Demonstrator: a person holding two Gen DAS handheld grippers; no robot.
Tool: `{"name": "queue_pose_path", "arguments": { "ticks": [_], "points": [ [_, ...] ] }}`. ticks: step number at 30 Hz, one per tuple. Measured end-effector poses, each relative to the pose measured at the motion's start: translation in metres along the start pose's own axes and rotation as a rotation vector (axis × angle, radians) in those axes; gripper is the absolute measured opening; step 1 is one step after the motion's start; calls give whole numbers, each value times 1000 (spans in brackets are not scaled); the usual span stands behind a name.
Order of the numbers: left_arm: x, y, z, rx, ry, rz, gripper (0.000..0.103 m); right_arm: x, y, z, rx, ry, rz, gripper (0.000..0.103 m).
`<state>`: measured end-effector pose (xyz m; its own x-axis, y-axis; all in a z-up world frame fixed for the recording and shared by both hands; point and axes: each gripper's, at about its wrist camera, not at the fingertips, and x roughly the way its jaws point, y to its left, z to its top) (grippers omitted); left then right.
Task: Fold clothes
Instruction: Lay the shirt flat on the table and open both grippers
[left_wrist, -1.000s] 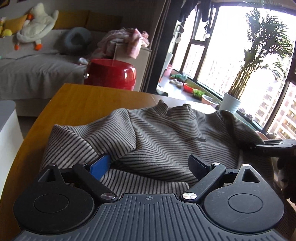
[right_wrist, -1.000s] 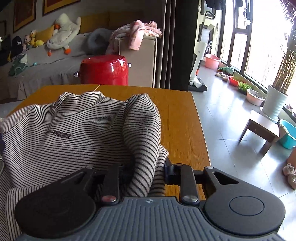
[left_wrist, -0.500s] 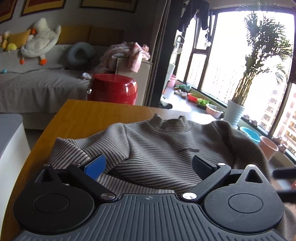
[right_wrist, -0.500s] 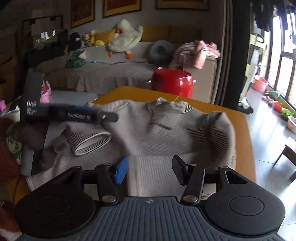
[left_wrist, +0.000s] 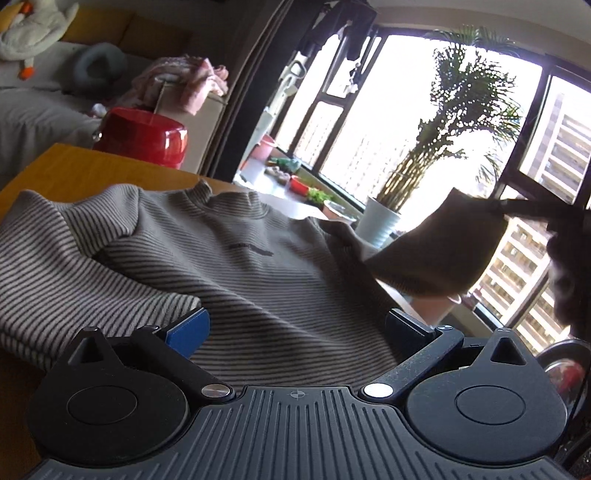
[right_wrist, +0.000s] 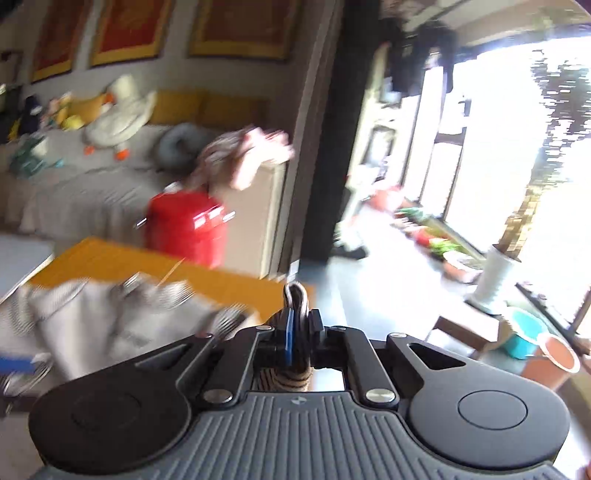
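Across the wooden tabletop (left_wrist: 74, 166) lies the striped sweater (left_wrist: 221, 258); right claw (right_wrist: 298, 332), just clamped onto its sleeve (left_wrist: 436, 251), should fold it inward while left claw (left_wrist: 295, 328) gapes empty.

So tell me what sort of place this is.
Most likely a home living room in a high-rise flat: a sofa with a plush goose, framed pictures on the wall, and a potted palm by tall windows facing apartment blocks.

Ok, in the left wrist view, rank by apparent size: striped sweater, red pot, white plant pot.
1. Striped sweater, by far the largest, though nearest the camera.
2. Red pot.
3. White plant pot, smallest as seen; it stands farther off, so its true size is unsure.
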<state>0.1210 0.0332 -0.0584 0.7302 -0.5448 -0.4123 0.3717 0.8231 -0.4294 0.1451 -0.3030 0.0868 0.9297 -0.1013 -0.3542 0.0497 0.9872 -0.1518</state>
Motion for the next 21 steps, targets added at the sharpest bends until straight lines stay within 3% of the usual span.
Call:
{"name": "queue_pose_path", "arguments": {
  "ticks": [2, 4, 9, 14, 19, 21],
  "points": [
    [2, 3, 0, -10, 1, -20, 103, -2, -38, 25, 83, -50, -87, 0],
    [4, 8, 0, -29, 9, -33, 103, -7, -57, 43, 128, -88, -117, 0],
    [9, 19, 0, -80, 26, -62, 103, -7, -35, 65, 100, -131, -27, 0],
    [11, 23, 0, -107, 33, -73, 103, 22, -26, 51, 200, -27, 85, 0],
    [10, 25, 0, -114, 34, -72, 103, 48, 0, 0, 257, 129, 199, 4],
    [6, 23, 0, -106, 24, -54, 103, 55, 21, -21, 265, 180, 255, 24]
  ]
}}
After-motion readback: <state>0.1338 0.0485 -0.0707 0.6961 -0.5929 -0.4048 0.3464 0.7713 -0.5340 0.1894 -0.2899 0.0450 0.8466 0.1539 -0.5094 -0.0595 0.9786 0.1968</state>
